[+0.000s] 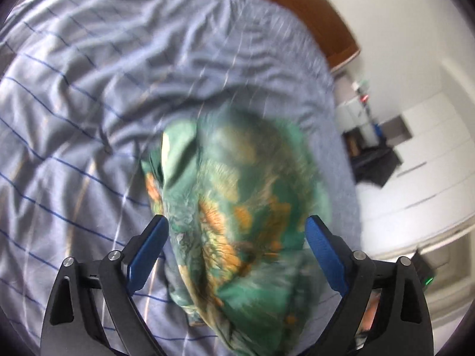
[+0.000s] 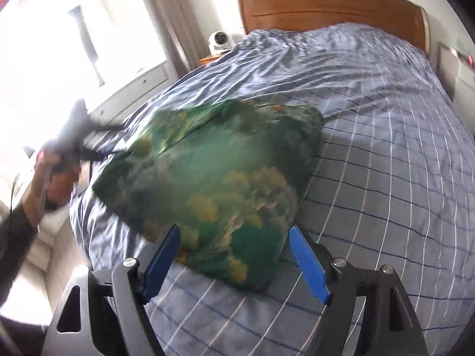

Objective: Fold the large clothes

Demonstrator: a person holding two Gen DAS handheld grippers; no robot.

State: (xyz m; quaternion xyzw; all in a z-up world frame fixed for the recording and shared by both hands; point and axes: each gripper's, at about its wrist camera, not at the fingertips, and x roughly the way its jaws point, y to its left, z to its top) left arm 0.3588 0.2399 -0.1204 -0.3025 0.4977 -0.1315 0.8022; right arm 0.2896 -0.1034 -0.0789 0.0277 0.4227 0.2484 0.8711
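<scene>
A green garment with orange and yellow flower print [image 1: 237,207] lies bunched in a heap on the bed; it also shows in the right wrist view [image 2: 213,175]. Both views are motion-blurred. My left gripper [image 1: 237,222] is open, its blue pads [image 1: 148,243] on either side of the heap's near part, just above it. My right gripper [image 2: 234,231] is open, its blue pads [image 2: 308,264] apart over the heap's near edge. The left gripper and the hand holding it [image 2: 59,160] show blurred at the bed's left side in the right wrist view.
The bed has a blue striped duvet [image 2: 371,124] and a wooden headboard [image 2: 326,6]. A white camera [image 2: 218,41] stands on a bedside table. A window [image 2: 89,44] is on the left. White cabinets [image 1: 421,160] stand beside the bed.
</scene>
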